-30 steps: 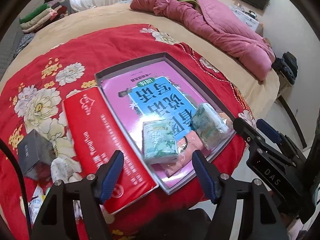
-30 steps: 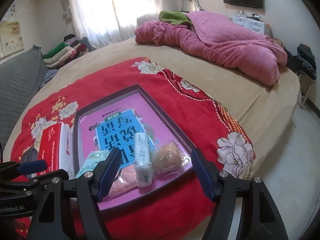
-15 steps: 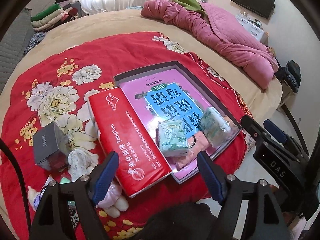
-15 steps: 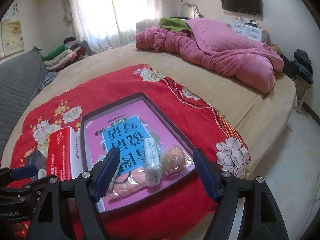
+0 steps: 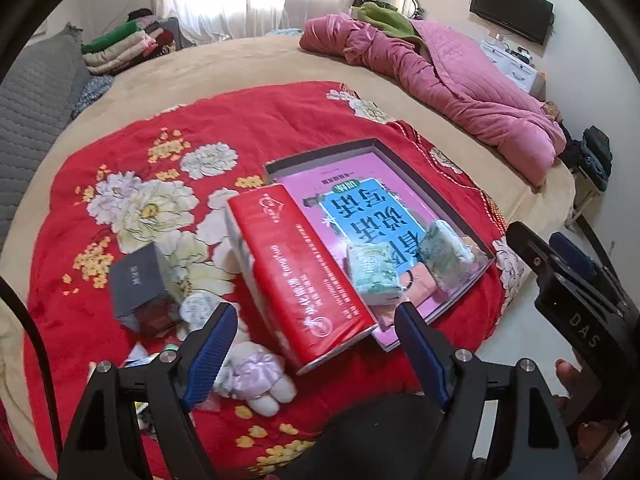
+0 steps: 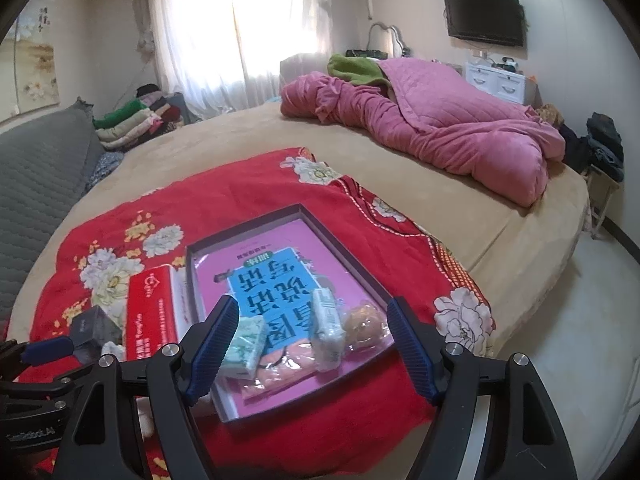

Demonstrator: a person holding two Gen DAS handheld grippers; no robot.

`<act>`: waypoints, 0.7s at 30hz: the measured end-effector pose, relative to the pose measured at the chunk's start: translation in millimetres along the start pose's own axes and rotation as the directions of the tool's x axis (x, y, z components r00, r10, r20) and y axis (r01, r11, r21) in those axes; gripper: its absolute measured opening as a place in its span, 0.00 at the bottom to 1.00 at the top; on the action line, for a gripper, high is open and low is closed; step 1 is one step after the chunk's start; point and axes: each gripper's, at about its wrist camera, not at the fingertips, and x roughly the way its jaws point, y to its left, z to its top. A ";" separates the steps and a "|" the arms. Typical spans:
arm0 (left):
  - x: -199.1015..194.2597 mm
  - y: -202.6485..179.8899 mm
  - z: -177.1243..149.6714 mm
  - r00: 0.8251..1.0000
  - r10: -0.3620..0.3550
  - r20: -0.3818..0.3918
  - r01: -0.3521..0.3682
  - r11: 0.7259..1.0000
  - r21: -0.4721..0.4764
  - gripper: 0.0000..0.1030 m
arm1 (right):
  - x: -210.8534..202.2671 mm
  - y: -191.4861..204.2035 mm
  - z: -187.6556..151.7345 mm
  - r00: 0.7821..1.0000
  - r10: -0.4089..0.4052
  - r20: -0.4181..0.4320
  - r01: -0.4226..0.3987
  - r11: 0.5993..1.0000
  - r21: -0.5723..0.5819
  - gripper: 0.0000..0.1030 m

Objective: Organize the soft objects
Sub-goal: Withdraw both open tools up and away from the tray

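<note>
A shallow dark tray (image 5: 404, 162) lined with a pink and blue book lies on the red flowered blanket (image 5: 256, 128). At the tray's near end lie two green-patterned tissue packs (image 5: 372, 266) (image 5: 444, 254), a pink cloth (image 6: 276, 372) and an orange soft thing in a clear bag (image 6: 364, 324). A long red tissue pack (image 5: 296, 276) rests beside the tray's left edge. A small white plush toy (image 5: 256, 376) lies in front of it. My left gripper (image 5: 316, 344) hangs open above the red pack's near end, holding nothing. My right gripper (image 6: 312, 340) hangs open over the tray's near end, also holding nothing.
A dark grey box (image 5: 136, 284) and small packets sit left of the plush toy. A rumpled pink quilt (image 5: 452, 84) lies far back on the beige bed. Folded clothes (image 5: 120, 44) are stacked at the far left. The bed's edge and the floor (image 6: 580, 320) are on the right.
Both grippers have drawn back and up from the tray, so its contents look smaller. The left jaws have widened a little. The plush toy and dark box have come more into the left view.
</note>
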 end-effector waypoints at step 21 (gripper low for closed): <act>-34.6 28.5 -18.9 0.996 0.079 0.045 -0.080 0.997 0.005 0.78 | -41.0 41.9 6.5 0.998 0.036 0.051 -0.032 0.996 -0.082 0.76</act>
